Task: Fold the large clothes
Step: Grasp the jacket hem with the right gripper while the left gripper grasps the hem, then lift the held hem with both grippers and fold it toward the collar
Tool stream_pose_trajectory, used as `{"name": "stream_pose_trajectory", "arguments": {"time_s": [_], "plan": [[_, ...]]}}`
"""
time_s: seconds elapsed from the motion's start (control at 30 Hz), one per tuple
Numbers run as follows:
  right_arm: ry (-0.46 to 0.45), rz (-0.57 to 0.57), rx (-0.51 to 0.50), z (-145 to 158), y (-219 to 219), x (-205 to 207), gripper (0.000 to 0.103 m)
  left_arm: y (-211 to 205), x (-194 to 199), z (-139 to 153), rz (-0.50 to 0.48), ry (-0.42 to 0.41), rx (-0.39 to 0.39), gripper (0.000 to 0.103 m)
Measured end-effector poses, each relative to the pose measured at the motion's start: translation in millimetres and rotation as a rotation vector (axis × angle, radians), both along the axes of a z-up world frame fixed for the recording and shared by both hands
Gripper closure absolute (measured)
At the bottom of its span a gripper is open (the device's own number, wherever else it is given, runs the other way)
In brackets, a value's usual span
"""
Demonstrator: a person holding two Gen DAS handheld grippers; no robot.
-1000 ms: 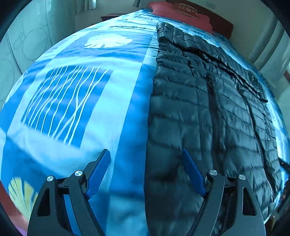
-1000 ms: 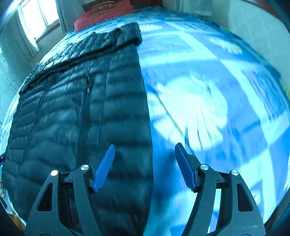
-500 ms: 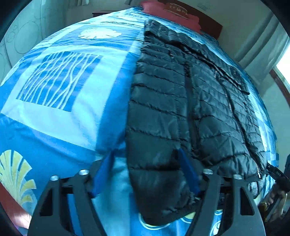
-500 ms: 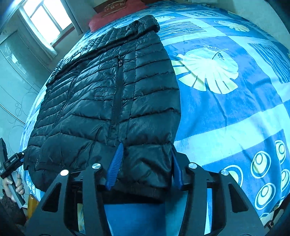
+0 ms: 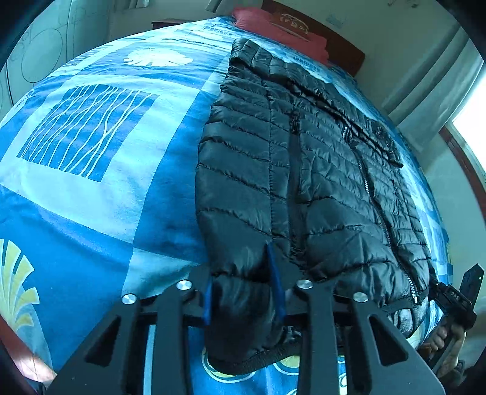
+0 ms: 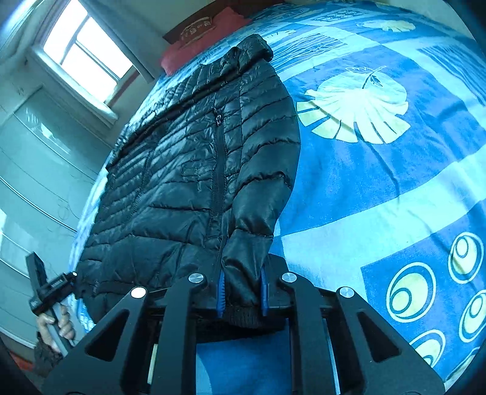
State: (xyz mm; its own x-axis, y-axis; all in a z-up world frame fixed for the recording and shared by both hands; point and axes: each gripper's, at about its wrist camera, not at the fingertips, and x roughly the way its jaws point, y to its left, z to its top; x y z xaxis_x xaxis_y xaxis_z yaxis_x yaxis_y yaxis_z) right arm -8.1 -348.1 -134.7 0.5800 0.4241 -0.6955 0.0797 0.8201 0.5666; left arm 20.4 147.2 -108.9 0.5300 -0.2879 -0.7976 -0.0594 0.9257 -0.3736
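Blue patterned bedspread (image 5: 91,188) carries black jacket (image 5: 303,170) below window (image 6: 82,51).

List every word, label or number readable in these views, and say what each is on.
"DAS", uncertain: small white letters on the right gripper's body, seen from the left wrist view.
Gold emblem on the red pillow: too blurred to read.
Black puffer jacket: no legible label.
Blue bedspread: patterns only, no text.

A blue patterned bedspread (image 5: 91,170) covers the bed. A red pillow (image 5: 279,27) lies at the far end. A window (image 6: 82,54) is at far left.
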Motion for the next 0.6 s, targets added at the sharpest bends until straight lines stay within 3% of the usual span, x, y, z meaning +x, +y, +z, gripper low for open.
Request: {"name": "stream_pose_trajectory", "arguments": {"time_s": [0.17,0.47,0.6], "plan": [[-0.049,-0.006,0.065,17,-8,-7,0.09,6,-9,20,0.022,-0.053,-0.086,0.089],[-0.13,0.009,0.159,60,-14,-41,0.091,11,-37,74,0.0,-0.133,-0.198,0.091],[-0.138,0.004,0.208,77,-19,-67,0.091,9,-54,96,-0.029,-0.166,-0.212,0.091]]}}
